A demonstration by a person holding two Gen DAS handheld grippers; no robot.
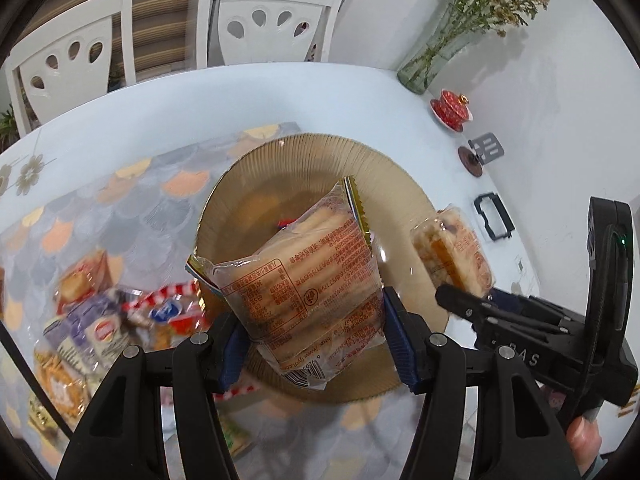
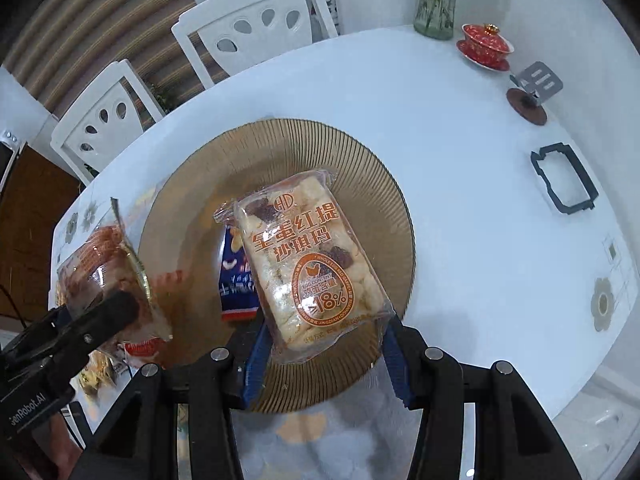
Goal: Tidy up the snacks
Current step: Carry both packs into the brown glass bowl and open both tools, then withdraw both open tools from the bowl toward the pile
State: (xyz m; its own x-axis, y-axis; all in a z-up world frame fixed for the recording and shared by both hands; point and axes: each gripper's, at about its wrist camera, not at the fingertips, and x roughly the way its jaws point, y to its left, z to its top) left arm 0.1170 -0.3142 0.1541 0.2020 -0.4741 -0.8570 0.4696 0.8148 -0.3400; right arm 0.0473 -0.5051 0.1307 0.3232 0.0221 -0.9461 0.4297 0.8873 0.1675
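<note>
My left gripper [image 1: 316,320] is shut on a clear pack of long biscuits [image 1: 304,276] with red print, held tilted above an amber ribbed glass plate [image 1: 320,148]. My right gripper [image 2: 326,344] is shut on a clear pack of egg sachima [image 2: 308,268] with orange lettering, also over the plate [image 2: 320,132]. A blue snack packet [image 2: 236,276] lies in the plate under the sachima. Each view shows the other gripper at its side: the right gripper [image 1: 460,300] with its sachima pack [image 1: 452,256], and the left gripper [image 2: 100,320] with its biscuit pack [image 2: 100,272].
A pile of several wrapped snacks [image 1: 100,320] lies on the patterned mat left of the plate. Along the wall stand a glass vase of flowers [image 2: 436,12], a red lidded teacup [image 2: 486,42], a small metal stand [image 2: 532,92] and a dark frame [image 2: 564,180]. White chairs [image 1: 264,20] stand behind the table.
</note>
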